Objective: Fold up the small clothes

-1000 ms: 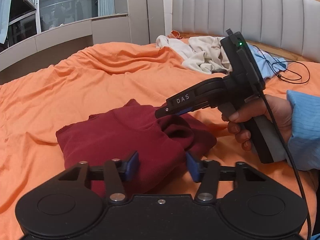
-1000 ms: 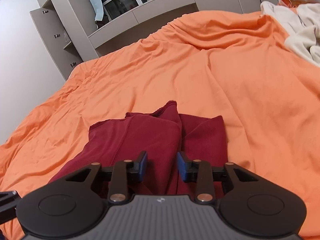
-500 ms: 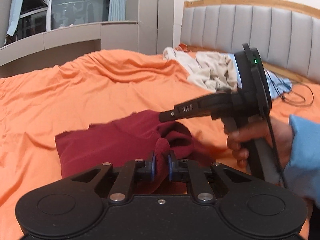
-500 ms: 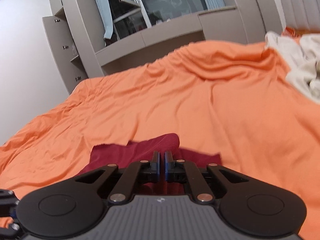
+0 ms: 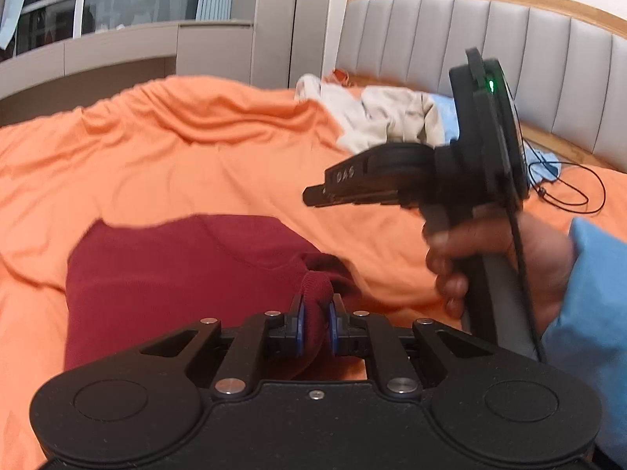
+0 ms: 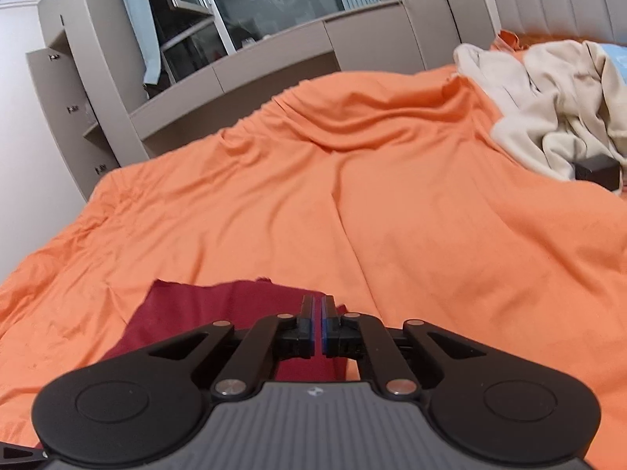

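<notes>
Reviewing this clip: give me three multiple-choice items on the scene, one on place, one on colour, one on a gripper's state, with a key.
1. Where is the pale clothes pile?
A. by the headboard
B. on the floor
C. under the red garment

2. What colour is the garment being folded?
A. dark red
B. green
C. white

3. What is the left gripper doing?
A. hanging wide open
B. shut on a fold of the garment
C. holding a cable

Key: 1 A, it lies at the far end of the bed near the headboard; 2 A, plainly maroon; 3 B, red cloth sits bunched between its pads.
</notes>
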`<control>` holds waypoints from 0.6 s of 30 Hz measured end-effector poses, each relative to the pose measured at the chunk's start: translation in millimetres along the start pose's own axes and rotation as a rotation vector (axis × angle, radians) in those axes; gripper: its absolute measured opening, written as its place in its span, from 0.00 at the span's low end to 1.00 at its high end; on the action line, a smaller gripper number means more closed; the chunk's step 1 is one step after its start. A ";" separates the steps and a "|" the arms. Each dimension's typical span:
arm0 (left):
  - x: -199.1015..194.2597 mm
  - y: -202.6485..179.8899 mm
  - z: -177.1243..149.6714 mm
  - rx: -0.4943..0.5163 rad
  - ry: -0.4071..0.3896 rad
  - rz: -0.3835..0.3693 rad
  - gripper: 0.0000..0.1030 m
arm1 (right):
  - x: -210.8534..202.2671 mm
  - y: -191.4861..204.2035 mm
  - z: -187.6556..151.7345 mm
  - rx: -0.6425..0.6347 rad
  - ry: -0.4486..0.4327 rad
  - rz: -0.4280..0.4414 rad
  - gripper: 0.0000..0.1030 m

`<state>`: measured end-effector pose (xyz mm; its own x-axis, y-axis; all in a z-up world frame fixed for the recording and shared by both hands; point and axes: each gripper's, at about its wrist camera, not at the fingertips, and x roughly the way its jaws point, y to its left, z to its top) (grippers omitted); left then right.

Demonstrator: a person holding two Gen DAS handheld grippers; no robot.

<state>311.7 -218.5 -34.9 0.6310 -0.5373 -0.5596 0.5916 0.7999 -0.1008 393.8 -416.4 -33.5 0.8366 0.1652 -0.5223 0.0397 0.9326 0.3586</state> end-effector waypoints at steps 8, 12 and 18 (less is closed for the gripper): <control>-3.8 5.8 -4.5 -0.019 0.018 -0.037 0.24 | 1.4 4.8 -3.1 -0.005 0.027 0.009 0.26; -10.8 8.5 -3.6 -0.059 0.017 -0.048 0.48 | 2.0 8.2 -4.3 -0.023 0.038 -0.001 0.54; -28.6 16.7 4.6 -0.127 -0.021 0.010 0.87 | 4.2 11.7 -7.7 -0.053 0.062 -0.052 0.86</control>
<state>305.9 -191.0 -16.8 0.6476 -0.5333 -0.5443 0.5175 0.8321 -0.1996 393.6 -402.3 -37.5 0.7987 0.1336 -0.5867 0.0521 0.9560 0.2886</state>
